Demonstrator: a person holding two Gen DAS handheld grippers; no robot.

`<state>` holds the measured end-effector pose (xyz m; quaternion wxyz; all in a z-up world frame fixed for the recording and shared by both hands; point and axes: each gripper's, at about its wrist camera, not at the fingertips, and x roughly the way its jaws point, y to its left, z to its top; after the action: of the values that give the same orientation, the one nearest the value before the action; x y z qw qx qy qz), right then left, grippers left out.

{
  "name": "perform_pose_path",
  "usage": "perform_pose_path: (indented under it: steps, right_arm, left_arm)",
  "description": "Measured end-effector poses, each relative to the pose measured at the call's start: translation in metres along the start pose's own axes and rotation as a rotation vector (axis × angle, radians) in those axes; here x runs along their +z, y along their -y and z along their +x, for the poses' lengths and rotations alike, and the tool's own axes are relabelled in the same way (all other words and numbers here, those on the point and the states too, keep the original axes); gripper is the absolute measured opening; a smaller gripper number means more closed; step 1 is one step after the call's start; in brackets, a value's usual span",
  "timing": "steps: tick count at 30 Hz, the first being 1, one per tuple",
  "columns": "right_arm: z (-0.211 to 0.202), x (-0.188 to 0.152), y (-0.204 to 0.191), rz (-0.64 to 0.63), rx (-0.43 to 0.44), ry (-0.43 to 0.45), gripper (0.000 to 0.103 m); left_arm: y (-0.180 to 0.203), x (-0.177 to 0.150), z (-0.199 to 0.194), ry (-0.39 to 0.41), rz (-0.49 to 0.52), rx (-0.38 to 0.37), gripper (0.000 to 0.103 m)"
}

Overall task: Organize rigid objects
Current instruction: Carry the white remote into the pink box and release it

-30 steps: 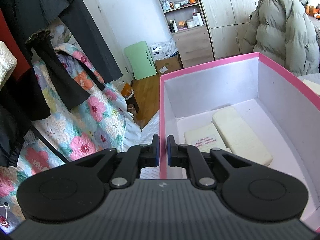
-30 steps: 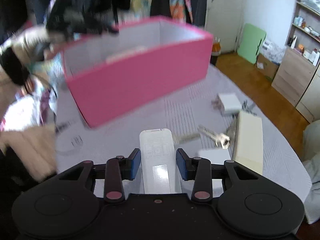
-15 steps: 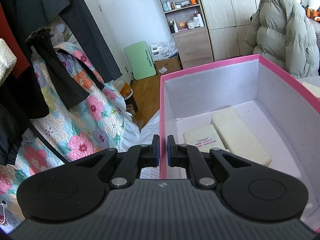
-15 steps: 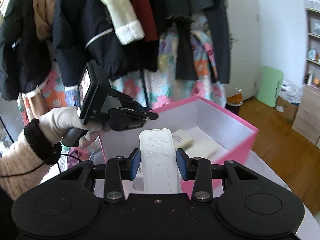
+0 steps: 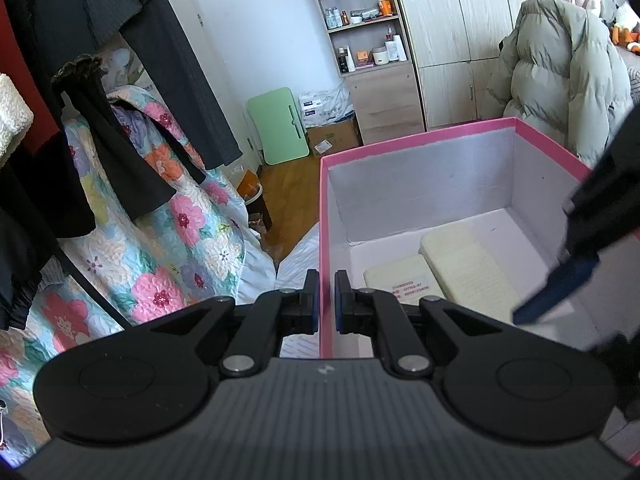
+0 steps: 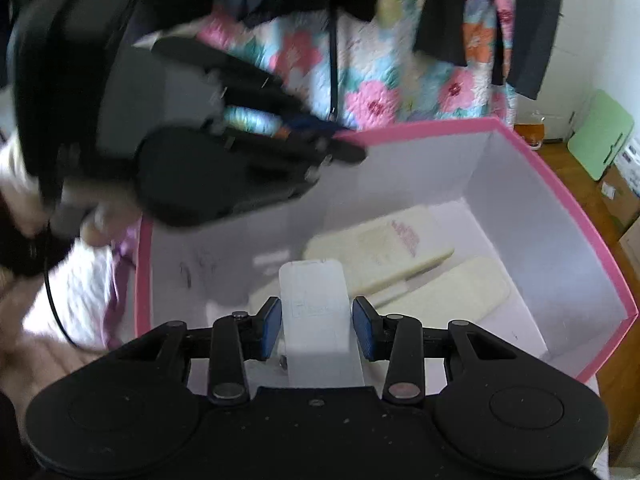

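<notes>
- Since the earlier frame the right claw [image 6: 316, 326] has carried its white remote [image 6: 316, 312] from above the surface to over the open pink box [image 6: 560, 184]; left claw [image 5: 327, 300] has not shifted
- Right claw: blue pads clamped on the remote's sides, remote pointing down into the box
- Left claw: closed together on the box's near wall, pinching the rim
- Two cream flat objects [image 6: 384, 248] already lie on the box floor
- Risk: remote released here may land tilted on those objects and not lie flat
- Risk: the claws are close; a bump could loosen the left claw's pinch and shift the box
- Risk: right-wrist view is blurred from motion, so release height is hard to judge
</notes>
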<state>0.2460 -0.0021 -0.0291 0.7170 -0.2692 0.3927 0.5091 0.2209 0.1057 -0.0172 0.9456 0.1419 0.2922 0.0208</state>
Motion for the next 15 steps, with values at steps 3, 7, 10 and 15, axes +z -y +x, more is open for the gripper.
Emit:
perform_pose_path:
  steps: [3,7,10,15]
  right_arm:
    - [-0.005,-0.009,-0.007,-0.007,-0.011,-0.02,0.044]
    - [-0.016,-0.017,-0.008,-0.017,-0.023,-0.068,0.044]
    - [-0.019,-0.019,-0.01,-0.033,-0.033,-0.11,0.044]
    - [-0.014,-0.012,-0.003,-0.02,-0.025,-0.109,0.044]
  left_arm:
    - [-0.002,-0.001,0.0,0.006,-0.002,-0.004,0.007]
    - [-0.002,-0.001,-0.001,0.004,0.0,-0.003,0.007]
    - [-0.001,-0.001,-0.001,0.004,0.0,-0.002,0.007]
    - [-0.001,-0.001,-0.001,0.005,-0.007,-0.007,0.007]
